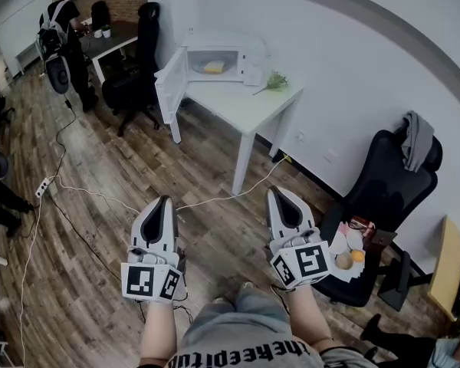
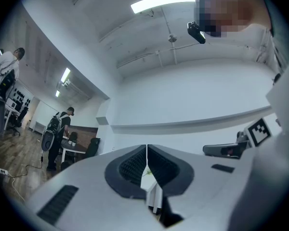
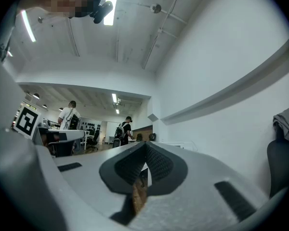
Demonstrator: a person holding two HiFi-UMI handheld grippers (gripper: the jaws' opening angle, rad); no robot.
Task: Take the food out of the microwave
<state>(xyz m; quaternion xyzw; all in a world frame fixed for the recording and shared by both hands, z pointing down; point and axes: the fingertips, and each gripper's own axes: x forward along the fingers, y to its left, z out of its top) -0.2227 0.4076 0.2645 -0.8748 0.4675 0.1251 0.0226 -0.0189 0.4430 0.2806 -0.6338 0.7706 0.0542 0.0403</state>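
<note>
Approach step: reach not yet made. The left tongs [image 1: 164,202] and right tongs [image 1: 280,195] are held low, well apart from the microwave [image 1: 253,56]. Both are closed tight, with nothing gripped. The food [image 1: 214,67], a yellow item, is seen inside the cavity, with the door [image 1: 171,84] already open. Next, the white surface [image 1: 241,106] has to be reached and one pair of tongs opened for the food. A floor cable [image 1: 215,199] is laid across the path. A black chair [image 1: 134,83] is parked just beside the door. A green sprig [image 1: 274,81] is noted right of the microwave.
</note>
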